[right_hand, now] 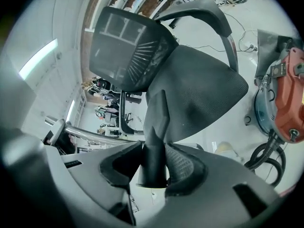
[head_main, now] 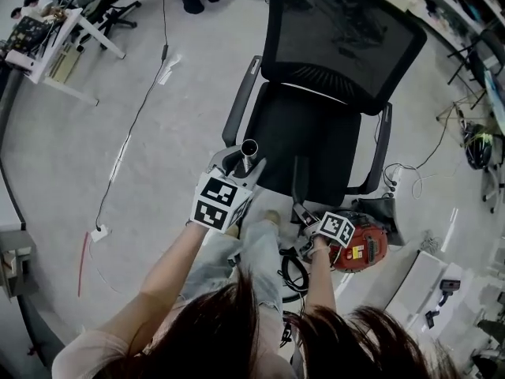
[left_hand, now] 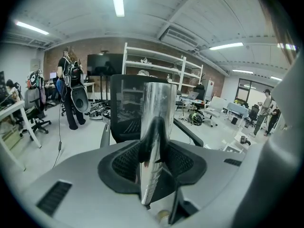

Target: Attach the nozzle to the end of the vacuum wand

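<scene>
Tilt from your right gripper (head_main: 304, 213) could jam the nozzle (right_hand: 154, 151); its jaws clamp it, left gripper (head_main: 241, 164) jaws clamp the wand (left_hand: 156, 118).

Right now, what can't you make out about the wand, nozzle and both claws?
- wand below the left claw: cut off by the claw's body in the left gripper view, covered by its marker cube in the head view.
- nozzle socket opening: turned toward the right claw body in the right gripper view, behind that claw in the head view.
- hose to wand link: hidden by the person's legs in the head view.
</scene>
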A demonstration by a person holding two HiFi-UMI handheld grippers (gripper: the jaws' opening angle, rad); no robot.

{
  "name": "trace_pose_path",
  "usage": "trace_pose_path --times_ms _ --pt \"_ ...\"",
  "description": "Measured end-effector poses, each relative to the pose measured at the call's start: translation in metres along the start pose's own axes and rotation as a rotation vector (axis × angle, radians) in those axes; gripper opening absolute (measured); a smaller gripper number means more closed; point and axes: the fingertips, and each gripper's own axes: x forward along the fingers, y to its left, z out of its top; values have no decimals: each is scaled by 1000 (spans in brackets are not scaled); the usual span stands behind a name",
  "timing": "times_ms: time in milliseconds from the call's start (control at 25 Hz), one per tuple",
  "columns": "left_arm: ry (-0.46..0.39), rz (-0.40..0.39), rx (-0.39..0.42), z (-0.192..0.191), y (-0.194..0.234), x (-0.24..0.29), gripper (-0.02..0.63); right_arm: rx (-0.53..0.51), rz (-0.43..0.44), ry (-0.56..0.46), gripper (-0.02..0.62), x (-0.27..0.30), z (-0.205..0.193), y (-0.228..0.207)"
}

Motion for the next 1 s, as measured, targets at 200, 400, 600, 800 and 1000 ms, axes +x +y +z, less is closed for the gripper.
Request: trace_pose_path --times_ms 200,400,600,800,1000 --pt "-2 -10 11 -3 -3 -15 160 16 29 -47 170 -12 -4 28" --pt "-15 -37 29 -9 -7 -34 160 23 99 -116 170 -21 -9 61" --pt "-25 -67 41 -16 -11 -56 160 45 193 -197 170 -31 -27 98" --pt "-40 -108 63 -24 -23 -81 160 35 313 -271 170 -45 -47 139" --pt "-45 -147 77 -38 -31 -101 160 26 392 -347 170 -57 -68 166"
